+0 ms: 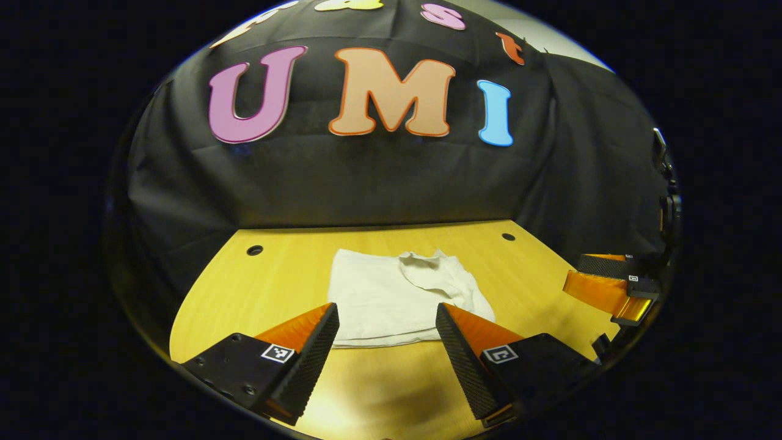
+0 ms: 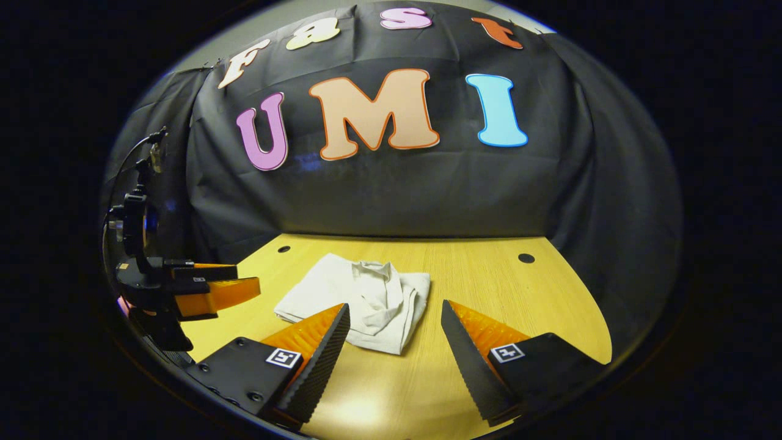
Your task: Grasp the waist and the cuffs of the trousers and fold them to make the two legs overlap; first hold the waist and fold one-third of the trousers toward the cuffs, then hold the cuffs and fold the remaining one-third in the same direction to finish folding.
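Lying mid-table, trousers (image 1: 397, 296) form compact pale bundle, folded layers stacked, rumpled flap on top; folding judged complete or nearly so. Wooden table (image 1: 287, 263) around bundle otherwise bare, two small holes near far edge. Left gripper (image 1: 387, 333) hangs just short of bundle's near edge, jaws wide apart, holding nothing. Right gripper (image 2: 396, 342) likewise spread and empty, near bundle's corner; placement suggests release and retreat.

In your left gripper view the folded trousers (image 1: 400, 296) lie on the table (image 1: 525, 269) at twelve o'clock of your left gripper (image 1: 387, 318), with the right gripper (image 1: 611, 287) at three o'clock, well apart.
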